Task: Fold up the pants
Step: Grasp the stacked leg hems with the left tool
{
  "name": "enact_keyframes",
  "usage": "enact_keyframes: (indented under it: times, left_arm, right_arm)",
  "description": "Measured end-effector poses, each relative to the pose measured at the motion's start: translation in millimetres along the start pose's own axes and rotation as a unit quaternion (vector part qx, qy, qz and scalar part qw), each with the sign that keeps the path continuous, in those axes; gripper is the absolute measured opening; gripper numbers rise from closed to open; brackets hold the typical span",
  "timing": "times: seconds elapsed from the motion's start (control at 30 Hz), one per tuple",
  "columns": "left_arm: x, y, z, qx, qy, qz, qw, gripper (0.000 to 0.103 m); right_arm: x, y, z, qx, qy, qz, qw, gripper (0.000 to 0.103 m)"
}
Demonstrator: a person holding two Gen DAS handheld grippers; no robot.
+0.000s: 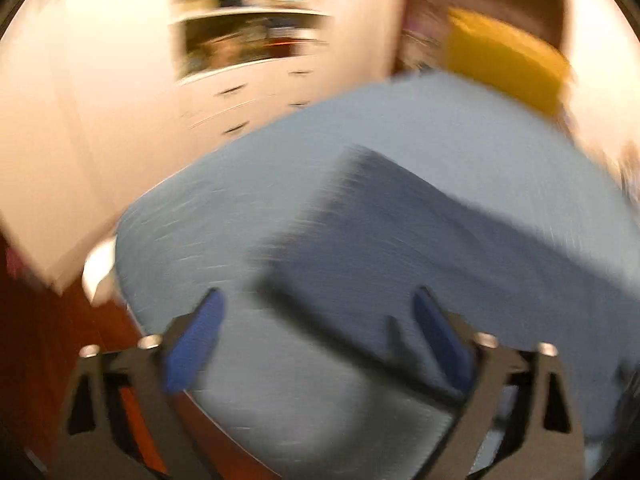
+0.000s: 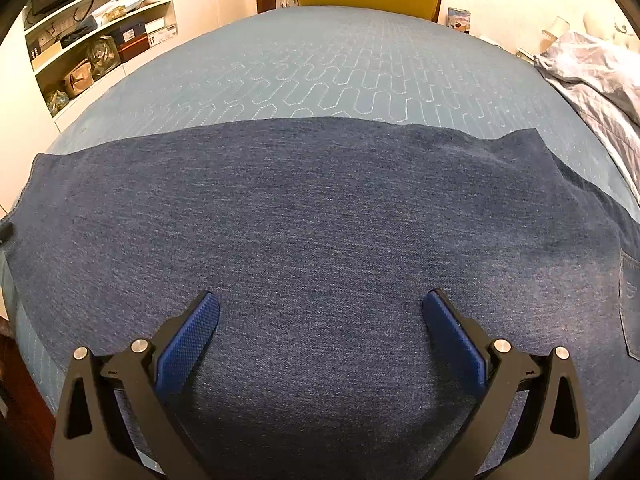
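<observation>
The pants point(image 2: 304, 216) lie flat across the bed point(image 2: 320, 64), ready for folding; right gripper point(image 2: 320, 320) hovers with fingers spread, empty; left gripper point(image 1: 316, 320), at nine o'clock, likewise.

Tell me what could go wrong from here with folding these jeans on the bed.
The left gripper is open with nothing between its pads, and its view is blurred, so it could miss the pants' end. The right gripper, open above flat denim with no edge nearby, may bunch the cloth.
</observation>
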State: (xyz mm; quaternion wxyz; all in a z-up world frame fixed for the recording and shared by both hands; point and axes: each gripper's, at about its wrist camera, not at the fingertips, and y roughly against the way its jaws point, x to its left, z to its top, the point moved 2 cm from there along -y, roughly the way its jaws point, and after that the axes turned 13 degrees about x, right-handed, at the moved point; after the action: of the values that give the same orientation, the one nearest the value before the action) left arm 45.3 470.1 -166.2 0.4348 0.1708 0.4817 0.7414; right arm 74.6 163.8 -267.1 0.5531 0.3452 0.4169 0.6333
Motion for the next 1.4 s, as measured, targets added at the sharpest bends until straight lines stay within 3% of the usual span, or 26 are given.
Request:
enact_keyframes:
  times: [0.07, 0.13, 0.17, 0.27, 0.33, 0.43, 0.5, 0.6, 0.67, 0.8, 0.87, 0.93, 1.03, 1.1, 1.13, 1.17, 1.4]
  left_arm:
    - [33.9, 2.4, 2.0, 0.009, 0.059, -0.078, 0.9951, 0.075]
    - [53.6, -1.5, -2.2, 0.024, 0.105, -0.171, 0.9795, 0.068]
    - [63.6, -7.3, -4.5, 0.036, 0.136, -0.223, 0.9645, 0.063]
    - [80.7, -22.7, -5.2, 0.055, 0.205, -0.329, 0.9200, 0.061]
    - [84.6, -31.9, -6.2, 0.068, 0.230, -0.359, 0.9020, 0.060]
    - [84.6, -34.8, -3.2, 0.076, 0.243, -0.374, 0.8917, 0.060]
    - [81.3, -37.3, -2.0, 0.089, 0.251, -0.403, 0.8757, 0.056]
    - [78.3, -41.8, -0.9, 0.101, 0.252, -0.392, 0.8793, 0.053]
    - [76.4, -44.0, -1.5, 0.102, 0.261, -0.396, 0.8743, 0.053]
    - [79.8, -49.7, 9.8, 0.101, 0.256, -0.399, 0.8746, 0.051]
    - [82.5, -54.8, 13.3, 0.102, 0.260, -0.394, 0.8756, 0.031]
    - [85.9, -60.9, 12.0, 0.103, 0.269, -0.403, 0.8687, 0.028]
    - [87.3, -66.0, 7.3, 0.098, 0.268, -0.421, 0.8610, 0.028]
    - [90.2, -64.5, 2.9, 0.088, 0.273, -0.442, 0.8502, 0.028]
    - [90.1, -63.8, 9.2, 0.084, 0.273, -0.442, 0.8501, 0.033]
    - [87.4, -63.5, 6.1, 0.096, 0.272, -0.425, 0.8577, 0.038]
    - [70.3, -60.2, 0.0, 0.125, 0.281, -0.424, 0.8518, 0.045]
  right_arm:
    - [0.1, 0.0, -0.6, -0.001, 0.000, -0.001, 1.000, 0.099]
    - [0.5, 0.3, -0.6, -0.001, 0.000, 0.000, 1.000, 0.099]
    - [0.5, 0.2, -0.7, -0.002, 0.000, 0.000, 1.000, 0.099]
    - [-0.3, 0.3, -1.5, -0.003, 0.002, 0.001, 1.000, 0.099]
    - [-0.3, 0.1, -1.6, -0.003, 0.003, 0.001, 1.000, 0.099]
    - [-0.9, 0.4, -0.8, -0.003, 0.003, 0.002, 1.000, 0.099]
    - [-1.4, 0.4, -1.0, -0.005, 0.004, 0.001, 1.000, 0.099]
    - [-1.6, 0.5, -1.2, -0.007, 0.003, 0.002, 1.000, 0.099]
    - [-2.0, 0.7, -1.1, -0.006, 0.003, 0.003, 1.000, 0.099]
    - [-3.4, 1.9, 0.8, -0.002, 0.004, 0.006, 1.000, 0.099]
    - [-4.2, 2.3, 3.6, 0.006, 0.005, 0.006, 1.000, 0.099]
    - [-5.5, 3.3, 7.6, 0.018, 0.007, 0.009, 1.000, 0.099]
    - [-8.4, 4.3, 13.5, 0.030, 0.006, 0.016, 0.999, 0.099]
    - [-10.0, 4.5, 14.7, 0.032, 0.007, 0.019, 0.999, 0.099]
    - [-10.3, 4.3, 15.3, 0.032, 0.008, 0.019, 0.999, 0.099]
    - [-10.5, 3.6, 14.9, 0.031, 0.009, 0.018, 0.999, 0.099]
    - [-10.5, 1.9, 10.2, 0.021, 0.013, 0.012, 1.000, 0.099]
